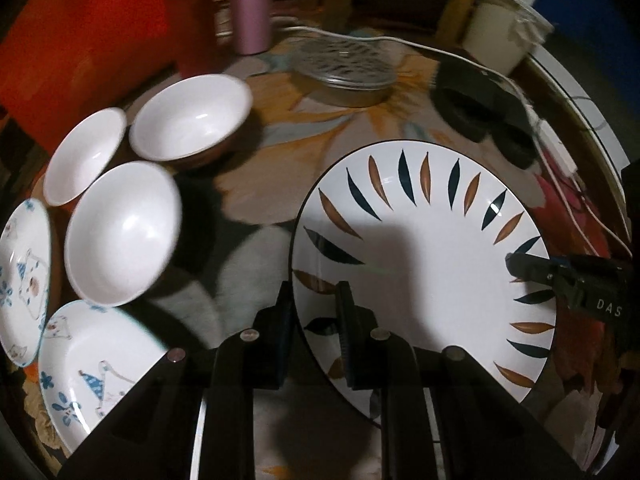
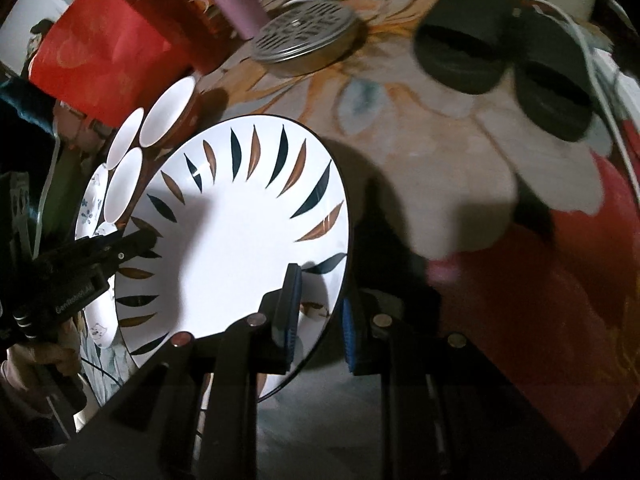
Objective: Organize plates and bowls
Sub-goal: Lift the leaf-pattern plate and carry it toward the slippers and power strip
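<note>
White with a ring of dark and brown leaf marks, the plate point(image 1: 432, 280) is filling the right half of the left wrist view. The left gripper point(image 1: 316, 320) is clamping its near-left rim, one finger outside the edge and one on the inner face. At the plate's far-right rim the right gripper point(image 1: 520, 266) is reaching in from the side and pinching the edge. Left of the plate, three white bowls point(image 1: 120, 232) are sitting close together on the flowered surface point(image 1: 280, 168), with two small plates point(image 1: 92, 364) bearing blue drawings just beside them at the lower left. Farther back a pink tumbler point(image 1: 248, 4) is standing upright, a metal perforated lid point(image 1: 344, 68) is lying near it, and a white cable point(image 1: 540, 120) is running past black round objects point(image 1: 476, 96).

From the right wrist view, the plate point(image 2: 240, 232) is appearing tilted, its rim gripped by the right gripper point(image 2: 320, 304), one blue-padded finger on the white face and the other behind the edge. The left gripper point(image 2: 132, 240) is biting the opposite rim, with a hand point(image 2: 36, 360) holding it below. The bowls point(image 2: 128, 184) are showing behind the plate, a red bag point(image 2: 104, 40) beyond them. The plate's underside is hidden, so I cannot tell whether it is touching the surface point(image 2: 440, 160).
</note>
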A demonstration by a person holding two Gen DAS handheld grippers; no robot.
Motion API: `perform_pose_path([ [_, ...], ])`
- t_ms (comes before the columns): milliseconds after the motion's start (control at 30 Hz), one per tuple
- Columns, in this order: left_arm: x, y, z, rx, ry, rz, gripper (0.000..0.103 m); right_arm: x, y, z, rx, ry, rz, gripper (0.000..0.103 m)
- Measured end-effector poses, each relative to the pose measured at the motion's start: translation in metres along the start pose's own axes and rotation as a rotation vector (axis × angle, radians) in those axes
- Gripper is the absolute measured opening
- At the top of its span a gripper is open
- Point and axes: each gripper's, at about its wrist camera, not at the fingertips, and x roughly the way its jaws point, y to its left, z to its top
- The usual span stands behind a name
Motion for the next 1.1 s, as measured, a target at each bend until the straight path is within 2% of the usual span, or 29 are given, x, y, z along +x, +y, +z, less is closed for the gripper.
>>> perform_pose_path([
  [200, 0.008, -0.048, 0.002, 0.036, 0.005, -0.051, 0.019, -0.026, -0.036, -0.013, 0.048, -0.023, -0.04, 0.019],
  [500, 0.029, -0.134, 0.006, 0.144, 0.015, -0.124, 0.019, -0.063, -0.112, -0.033, 0.144, -0.043, -0.117, 0.019],
  [767, 0.053, -0.201, 0.012, 0.2, 0.032, -0.168, 0.019, -0.087, -0.176, -0.052, 0.247, -0.074, -0.174, 0.019],
  [933, 0.067, -0.223, 0.006, 0.227, 0.058, -0.157, 0.019, -0.084, -0.205, -0.067, 0.334, -0.062, -0.181, 0.019],
  [1100, 0.076, -0.228, 0.0, 0.237, 0.069, -0.134, 0.019, -0.079, -0.214, -0.077, 0.37, -0.049, -0.174, 0.019],
])
